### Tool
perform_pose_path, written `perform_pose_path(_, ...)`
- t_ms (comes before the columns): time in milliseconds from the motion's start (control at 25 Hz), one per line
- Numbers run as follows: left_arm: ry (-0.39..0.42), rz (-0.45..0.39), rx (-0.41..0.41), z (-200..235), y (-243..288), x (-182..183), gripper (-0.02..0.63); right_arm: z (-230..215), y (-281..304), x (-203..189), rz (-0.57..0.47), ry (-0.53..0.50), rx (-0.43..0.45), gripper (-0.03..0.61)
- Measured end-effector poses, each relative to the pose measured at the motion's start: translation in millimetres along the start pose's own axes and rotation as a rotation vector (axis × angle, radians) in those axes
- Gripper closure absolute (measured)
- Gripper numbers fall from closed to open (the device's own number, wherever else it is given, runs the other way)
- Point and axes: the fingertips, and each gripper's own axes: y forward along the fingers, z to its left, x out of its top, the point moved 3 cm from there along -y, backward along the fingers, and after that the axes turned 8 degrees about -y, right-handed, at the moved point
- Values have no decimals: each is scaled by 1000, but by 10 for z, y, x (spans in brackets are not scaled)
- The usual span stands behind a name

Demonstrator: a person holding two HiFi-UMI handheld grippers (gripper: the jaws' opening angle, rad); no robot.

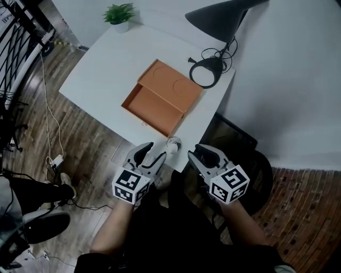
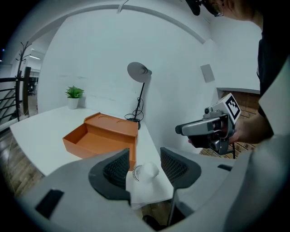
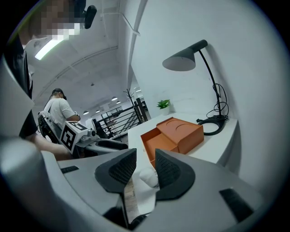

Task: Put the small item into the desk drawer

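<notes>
Showing one drawer (image 1: pixel 160 98), one small item (image 1: pixel 173 145), one lamp (image 1: pixel 218 18), one plant (image 1: pixel 120 14).

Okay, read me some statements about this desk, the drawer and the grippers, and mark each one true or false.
The orange drawer is pulled open. True.
The small white item lies inside the drawer. False: it sits on the table, near its front edge.
The left gripper has its jaws apart and grips nothing. True.
The lamp stands on the floor. False: its base rests on the table.
</notes>
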Motion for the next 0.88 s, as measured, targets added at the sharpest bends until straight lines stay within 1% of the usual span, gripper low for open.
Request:
perform_pose_path(80,4,9,-19,-2,87,-84,394,-10,25,-84,14,7,6,453)
perform_pose_path(200,23,45,-34,-12,235,-217,379,-11,25,-189,25,19,11,453)
perform_pose_path(520,89,152,-33,-22,539,-511,377,-64,-136,-423,53,52,-11,456)
perform_pose_path(720,110,183,-31,-52,628,-597,377,-98,-244,-454,51,64,-31,457)
perform_pose_path(880,144,219,-20,-67,720,-680,377,-161,-300,-538,51,80,-45,458)
